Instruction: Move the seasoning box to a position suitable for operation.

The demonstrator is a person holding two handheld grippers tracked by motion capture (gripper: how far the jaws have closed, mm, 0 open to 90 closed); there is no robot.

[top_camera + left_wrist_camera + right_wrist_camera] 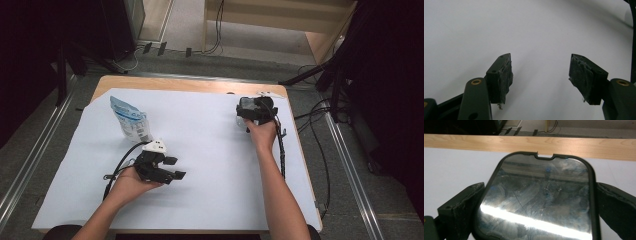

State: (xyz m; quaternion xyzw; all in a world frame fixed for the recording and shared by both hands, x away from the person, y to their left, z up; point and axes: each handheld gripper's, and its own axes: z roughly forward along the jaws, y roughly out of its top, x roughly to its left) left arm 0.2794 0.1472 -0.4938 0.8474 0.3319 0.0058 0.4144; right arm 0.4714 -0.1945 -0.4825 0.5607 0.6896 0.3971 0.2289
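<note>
The wooden counter (190,84) under its white paper sheet (200,170) is carrying the right tool (250,117) near the far edge, and this tool is gripping a glossy dark phone in a black rubber case (539,197) by its two long sides. The smooth case is possibly slipping from the pads (461,212) if the hand is tilting, and the phone is then falling beyond that edge. The left tool (540,75) is standing wide and empty near the blue-and-white plastic pouch (129,118).

Overhead view down on white sheet (210,165); two close jaw-level views across it.

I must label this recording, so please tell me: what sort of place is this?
Probably a lab or recording room, not a home. A wooden table covered with a white sheet stands on grey carpet, cables trail over the floor, and dark stands surround it.
</note>
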